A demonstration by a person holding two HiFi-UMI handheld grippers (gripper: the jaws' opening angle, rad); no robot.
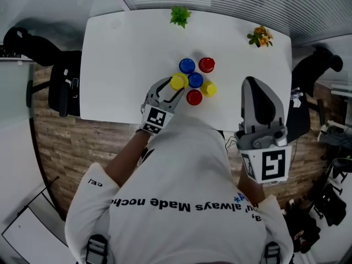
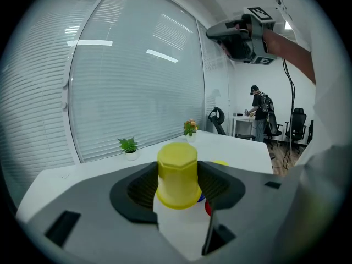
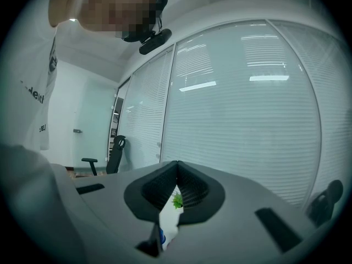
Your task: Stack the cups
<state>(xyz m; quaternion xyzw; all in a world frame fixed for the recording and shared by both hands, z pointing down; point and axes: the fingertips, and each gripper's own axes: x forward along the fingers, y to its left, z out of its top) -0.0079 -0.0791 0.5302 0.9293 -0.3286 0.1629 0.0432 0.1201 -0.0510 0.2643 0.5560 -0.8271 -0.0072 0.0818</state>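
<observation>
Left side has grabbed a yellow cup

The left gripper (image 1: 174, 88) is clamped on an upside-down yellow cup (image 1: 179, 81) at the left of the cup bunch mid-table (image 1: 121, 48), with a blue cup (image 1: 195, 80) and a red cup (image 1: 194, 97) just right of it. The right gripper (image 1: 252, 82) is pinched together and empty, near the table's right near edge.

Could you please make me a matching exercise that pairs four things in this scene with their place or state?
Things:
1. left tongs
2. right tongs
3. green plant
4. orange flowers

Places or states:
A. near the far right corner of the table
B. shut, nothing held
C. middle of the table's far edge
D. shut on a yellow cup

Pairs: 1-D, 2-B, 3-C, 4-A
</observation>
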